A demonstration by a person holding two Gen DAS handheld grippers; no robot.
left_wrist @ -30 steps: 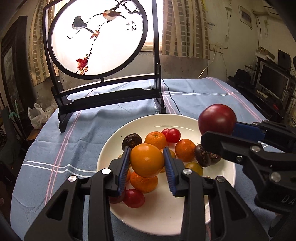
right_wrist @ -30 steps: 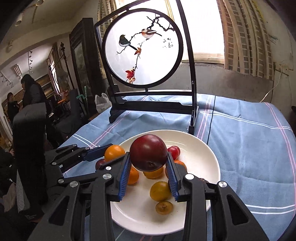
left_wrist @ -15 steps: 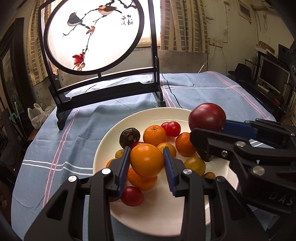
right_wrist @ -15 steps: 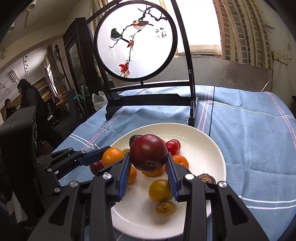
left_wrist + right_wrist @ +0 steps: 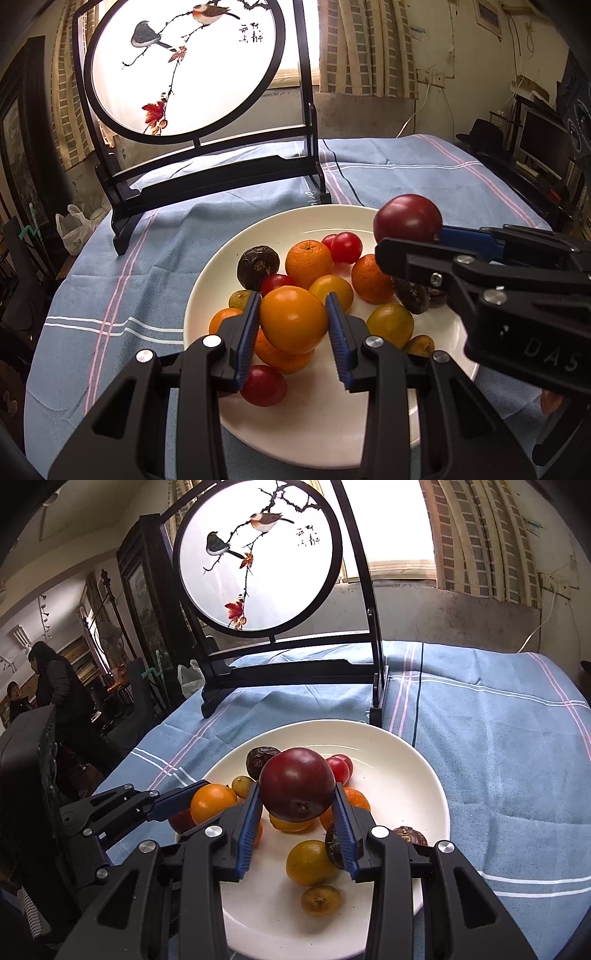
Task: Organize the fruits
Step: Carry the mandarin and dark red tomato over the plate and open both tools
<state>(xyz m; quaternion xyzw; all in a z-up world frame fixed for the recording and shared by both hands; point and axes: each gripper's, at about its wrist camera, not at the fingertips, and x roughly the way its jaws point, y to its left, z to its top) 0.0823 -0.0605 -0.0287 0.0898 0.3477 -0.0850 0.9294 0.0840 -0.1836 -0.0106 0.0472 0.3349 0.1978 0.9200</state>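
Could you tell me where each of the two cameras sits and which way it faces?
Left wrist: behind the left hand-held gripper, looking along its fingers at the orange it clamps above the white plate; the right hand-held gripper enters from the right.
Right wrist: behind the right hand-held gripper, facing the dark red plum it clamps; the left hand-held gripper enters from the left.
Shared: plate, both held fruits, bird screen, blue tablecloth.

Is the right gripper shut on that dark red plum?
Yes, the right gripper is shut on the plum: both blue pads press its sides.
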